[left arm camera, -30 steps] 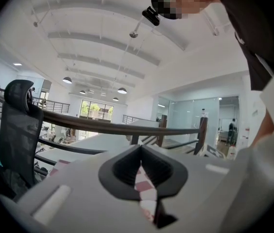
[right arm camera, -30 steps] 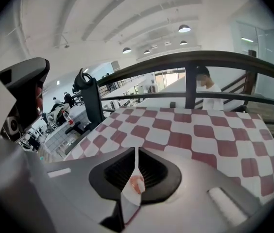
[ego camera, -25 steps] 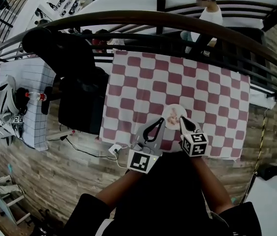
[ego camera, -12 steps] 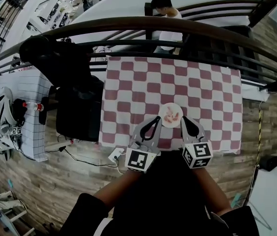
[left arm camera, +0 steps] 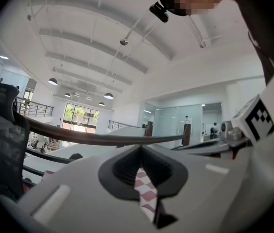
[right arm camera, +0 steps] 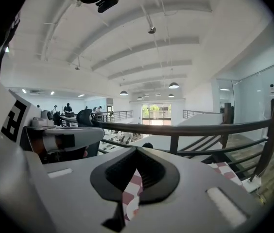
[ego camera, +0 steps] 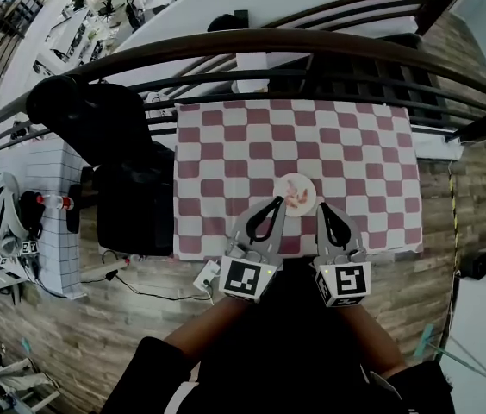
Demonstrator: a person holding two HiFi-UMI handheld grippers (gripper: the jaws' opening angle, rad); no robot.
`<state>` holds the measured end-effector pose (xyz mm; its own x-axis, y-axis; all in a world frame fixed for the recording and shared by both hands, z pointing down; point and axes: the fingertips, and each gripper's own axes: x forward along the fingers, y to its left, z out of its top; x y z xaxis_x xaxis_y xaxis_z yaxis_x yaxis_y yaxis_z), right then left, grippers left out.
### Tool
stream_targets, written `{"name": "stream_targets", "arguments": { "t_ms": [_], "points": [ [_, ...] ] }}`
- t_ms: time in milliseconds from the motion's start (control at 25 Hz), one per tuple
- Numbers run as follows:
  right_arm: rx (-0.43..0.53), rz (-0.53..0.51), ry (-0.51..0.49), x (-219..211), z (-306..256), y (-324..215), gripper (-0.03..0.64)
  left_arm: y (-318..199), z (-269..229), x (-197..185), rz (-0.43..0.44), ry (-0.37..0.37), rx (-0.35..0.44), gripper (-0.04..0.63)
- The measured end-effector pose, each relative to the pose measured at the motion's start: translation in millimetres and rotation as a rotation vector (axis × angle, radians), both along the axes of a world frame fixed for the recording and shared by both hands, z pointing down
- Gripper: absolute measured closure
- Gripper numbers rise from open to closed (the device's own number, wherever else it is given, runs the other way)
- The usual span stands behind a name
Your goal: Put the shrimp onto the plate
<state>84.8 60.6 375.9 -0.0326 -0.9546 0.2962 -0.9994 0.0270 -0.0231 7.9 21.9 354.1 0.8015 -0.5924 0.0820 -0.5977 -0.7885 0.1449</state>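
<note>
My left claw and right claw are both closed to a thin slit, their ribbed black pads meeting with nothing gripped. Through each slit shows the red-and-white checked cloth. The pink shrimp lie on the small round white plate, just beyond my tips, toward the cloth's near edge.

A dark curved wooden handrail arcs over a table under a red-and-white checked cloth. Brown wood-plank flooring runs beneath. To the left, a black office chair stands near a table with a white grid-pattern cover. Overhead, a white ribbed vaulted ceiling carries round pendant lamps. A tall far window shows greenery, and glass partition walls line one side.
</note>
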Motion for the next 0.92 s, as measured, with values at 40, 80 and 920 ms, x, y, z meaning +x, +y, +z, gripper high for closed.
{"name": "stream_targets", "arguments": {
  "t_ms": [40,80,920],
  "points": [
    [0.005,0.004,0.001,-2,-2,3,0.620,3,-1,0,0.009,0.002,0.005,0.588],
    [0.012,0.010,0.001,-3,-4,5,0.620,6,-2,0,0.018,0.003,0.009,0.588],
    [0.053,0.045,0.078,-25,-26,43,0.620,47,-12,-9,0.081,0.066,0.033,0.588]
  ]
}}
